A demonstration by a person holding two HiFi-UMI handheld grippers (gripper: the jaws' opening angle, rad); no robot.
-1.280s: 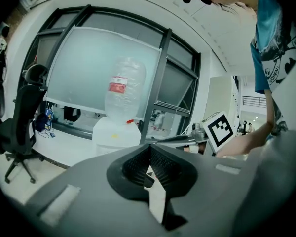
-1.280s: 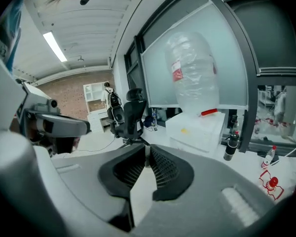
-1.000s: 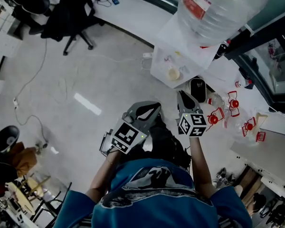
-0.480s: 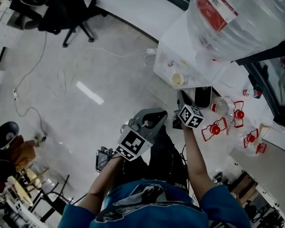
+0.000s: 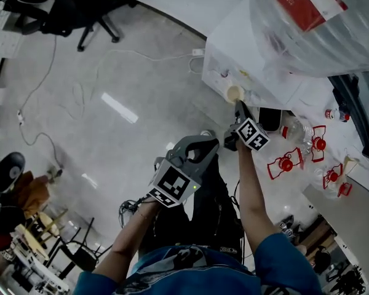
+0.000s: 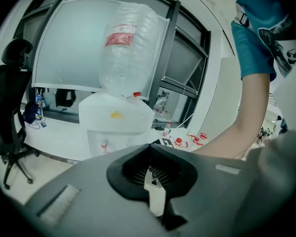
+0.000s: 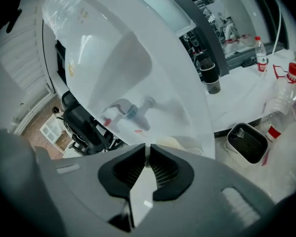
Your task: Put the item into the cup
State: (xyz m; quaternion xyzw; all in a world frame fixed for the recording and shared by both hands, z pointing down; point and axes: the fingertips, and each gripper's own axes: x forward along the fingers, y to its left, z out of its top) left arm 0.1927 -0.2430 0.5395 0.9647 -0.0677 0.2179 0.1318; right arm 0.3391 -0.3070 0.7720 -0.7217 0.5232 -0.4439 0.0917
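A cream paper cup (image 5: 235, 93) stands in the alcove of the white water dispenser (image 5: 234, 48). My right gripper (image 5: 238, 107) reaches up to it, tips right at the cup's near side; whether they touch it I cannot tell. In the right gripper view the cup (image 7: 173, 143) shows just beyond the right gripper (image 7: 148, 151), under the taps (image 7: 130, 111). Its jaws stand almost together with nothing seen between them. My left gripper (image 5: 200, 145) hangs lower, over the floor, shut and empty, and the left gripper (image 6: 149, 168) looks toward the dispenser (image 6: 116, 117).
A big clear water bottle (image 5: 307, 17) sits upside down on the dispenser. A black bin (image 5: 270, 118) stands to its right, with red-capped plastic bottles (image 5: 286, 163) on the white surface beyond. An office chair (image 5: 80, 11) and cables (image 5: 80, 94) are on the floor at left.
My right gripper has moved up and forward to the cup in the dispenser's alcove. The left gripper has stayed low beside the body. The head view has shifted toward the dispenser.
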